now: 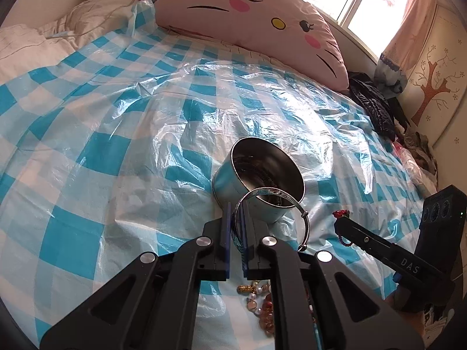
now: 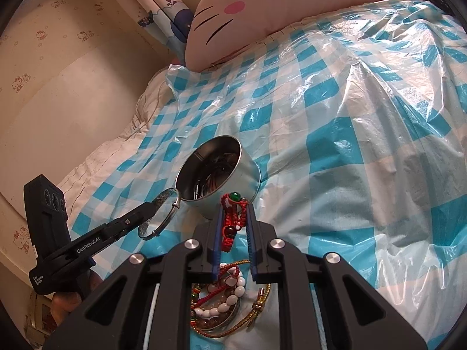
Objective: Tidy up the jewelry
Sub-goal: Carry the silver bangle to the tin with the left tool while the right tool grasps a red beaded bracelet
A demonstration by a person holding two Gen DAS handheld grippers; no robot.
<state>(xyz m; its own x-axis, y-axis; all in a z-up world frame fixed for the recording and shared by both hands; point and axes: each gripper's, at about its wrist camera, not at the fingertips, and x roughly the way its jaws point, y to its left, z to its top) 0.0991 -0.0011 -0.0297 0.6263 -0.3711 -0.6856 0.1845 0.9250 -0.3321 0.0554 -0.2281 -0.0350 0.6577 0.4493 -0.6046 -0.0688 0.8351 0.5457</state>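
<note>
A round metal tin (image 1: 256, 175) stands on the blue-checked plastic sheet, with dark jewelry inside; it also shows in the right wrist view (image 2: 216, 175). My left gripper (image 1: 237, 207) is shut on a silver bangle (image 1: 277, 201) and holds it at the tin's near rim; the bangle also shows in the right wrist view (image 2: 159, 218). My right gripper (image 2: 233, 204) is shut on a red braided bracelet (image 2: 232, 218) with a green bead, just short of the tin. A pile of bead bracelets (image 2: 227, 300) lies beneath it.
A pink cat-face pillow (image 1: 248, 14) lies at the head of the bed. Dark clothes (image 1: 376, 108) are heaped at the right edge. Loose amber and pearl beads (image 1: 262, 303) lie under my left gripper. A wall (image 2: 58, 87) runs along the bed's left side.
</note>
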